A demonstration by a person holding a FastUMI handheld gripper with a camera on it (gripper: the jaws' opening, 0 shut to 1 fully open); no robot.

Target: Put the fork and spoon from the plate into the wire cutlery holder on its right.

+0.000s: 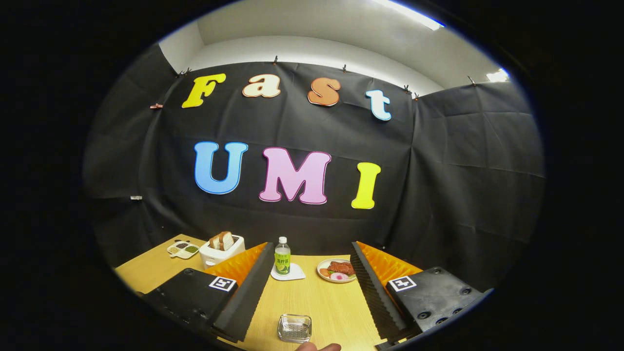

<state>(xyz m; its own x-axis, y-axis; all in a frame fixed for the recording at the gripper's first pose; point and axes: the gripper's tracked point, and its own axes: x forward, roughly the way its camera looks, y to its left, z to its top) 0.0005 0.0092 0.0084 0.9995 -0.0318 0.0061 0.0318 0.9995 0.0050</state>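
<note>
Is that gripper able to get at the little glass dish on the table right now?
Probably yes. The glass dish sits on the table between the open fingers, and nothing stands in its way.

Bottle (282, 257) on coaster (288, 273), between toaster (222, 248) and plate (336, 269).

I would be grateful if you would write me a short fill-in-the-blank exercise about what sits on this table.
1. The tongs are ____, with nothing held between them.
2. The slices of bread stand in the ____.
3. The bottle stands on a white ____.
4. The small glass dish lies ____ the two fingers.

Missing words: open; toaster; coaster; between
</note>
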